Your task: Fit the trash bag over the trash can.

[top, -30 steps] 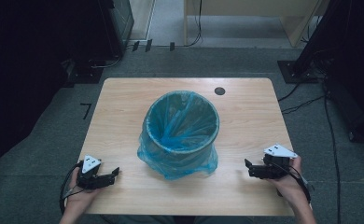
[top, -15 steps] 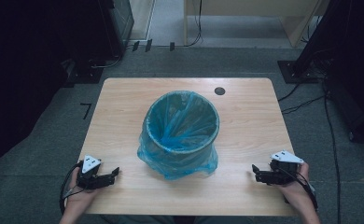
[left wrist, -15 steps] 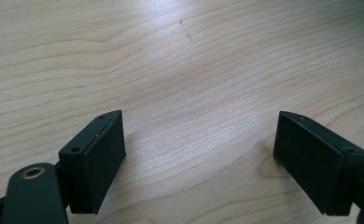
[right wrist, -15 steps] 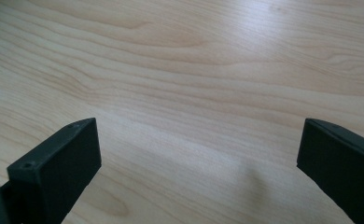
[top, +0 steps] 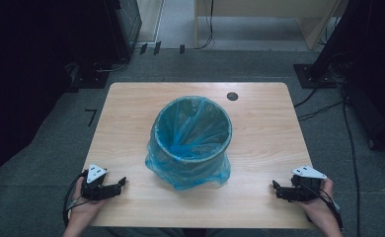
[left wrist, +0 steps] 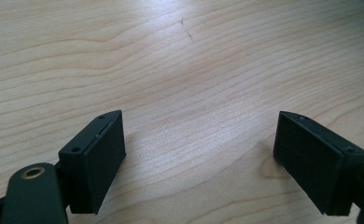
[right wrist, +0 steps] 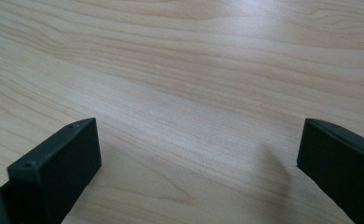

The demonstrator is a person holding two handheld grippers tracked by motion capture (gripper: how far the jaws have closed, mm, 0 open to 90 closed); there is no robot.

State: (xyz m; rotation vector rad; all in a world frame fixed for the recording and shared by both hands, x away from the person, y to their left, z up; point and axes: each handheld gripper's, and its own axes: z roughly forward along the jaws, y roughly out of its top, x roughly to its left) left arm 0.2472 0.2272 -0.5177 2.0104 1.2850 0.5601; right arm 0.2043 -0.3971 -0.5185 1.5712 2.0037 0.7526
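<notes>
A round bin lined with a blue plastic bag (top: pixel 189 140) stands upright in the middle of the wooden table (top: pixel 259 128); the bag's skirt bunches around the bin's base. My left gripper (top: pixel 120 184) rests at the table's near left corner, jaws wide apart, nothing between them. Its own view shows the left gripper (left wrist: pixel 199 154) low over bare wood. My right gripper (top: pixel 275 189) sits at the near right corner, open and empty. In the right gripper view, the right gripper (right wrist: pixel 199 163) also hovers over bare wood grain.
A small dark round spot (top: pixel 232 96) marks the table's far edge, right of centre. Grey carpet surrounds the table. Dark equipment stands and cables (top: pixel 324 98) lie on the floor at the left and right; a wooden piece of furniture (top: pixel 259 19) stands at the back.
My right gripper has moved toward the near right corner and lowered to the table. The left gripper and the bin have stayed put.
</notes>
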